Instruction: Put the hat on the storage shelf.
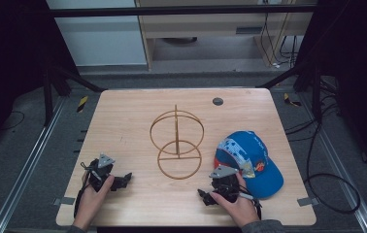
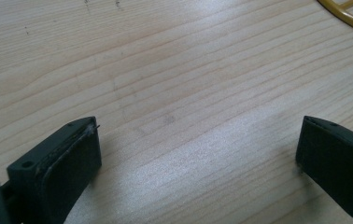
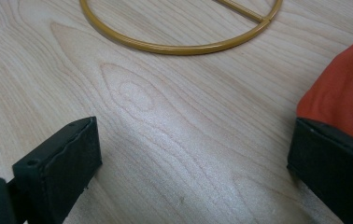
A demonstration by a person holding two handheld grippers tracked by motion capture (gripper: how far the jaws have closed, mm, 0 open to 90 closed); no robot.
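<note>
I see both claws wide and empty on the counter (image 1: 123, 111): left claw (image 1: 123, 180), right claw (image 1: 205, 196) just beside the cap (image 1: 257, 162), wire stand (image 1: 176, 143) between them.

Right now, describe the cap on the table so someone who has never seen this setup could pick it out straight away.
Start at the wooden table and look toward its right side, near the front. Just right of the gold wire stand made of hoops, beside the right gripper, lies the cap. It is the only soft cloth thing there: bright blue, with a printed front panel and an orange-red underside.
</note>
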